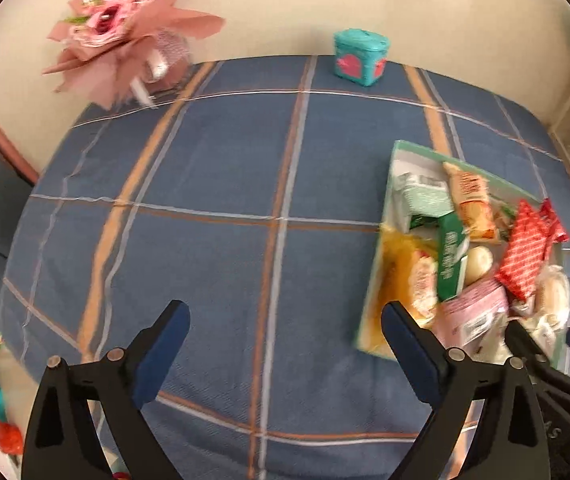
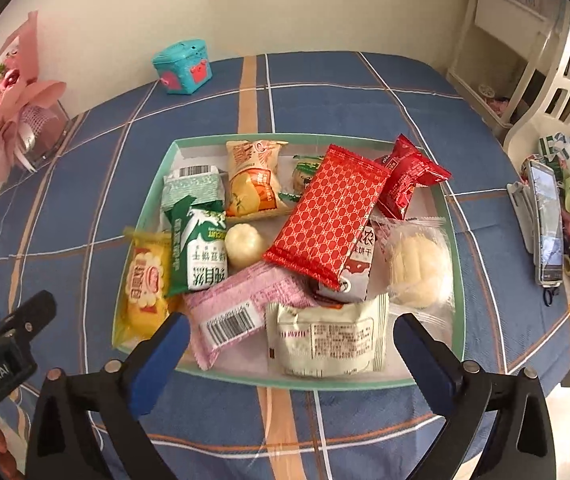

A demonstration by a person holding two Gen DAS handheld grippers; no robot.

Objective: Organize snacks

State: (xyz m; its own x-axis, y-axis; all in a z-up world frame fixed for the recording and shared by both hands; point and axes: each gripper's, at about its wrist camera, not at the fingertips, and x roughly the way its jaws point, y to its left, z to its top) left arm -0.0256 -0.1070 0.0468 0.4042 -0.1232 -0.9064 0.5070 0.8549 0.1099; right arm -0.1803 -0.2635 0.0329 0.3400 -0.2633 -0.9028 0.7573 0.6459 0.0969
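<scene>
A shallow green-rimmed box (image 2: 455, 216) sits on the blue plaid tablecloth, filled with several snack packs: a red patterned pack (image 2: 329, 216), a pink pack (image 2: 237, 308), a white pack (image 2: 329, 340), a yellow pack (image 2: 147, 284) and a green-white carton (image 2: 199, 248). My right gripper (image 2: 289, 336) is open and empty, hovering over the box's near edge. My left gripper (image 1: 285, 324) is open and empty over bare cloth, left of the box (image 1: 383, 248). The left gripper also shows at the lower left of the right wrist view (image 2: 9, 324).
A teal tin (image 1: 359, 58) stands at the table's far edge. A pink flower bouquet (image 1: 121, 28) leans at the far left. A phone (image 2: 547, 220) and clutter lie at the right edge, with a white rack (image 2: 545, 80) beyond.
</scene>
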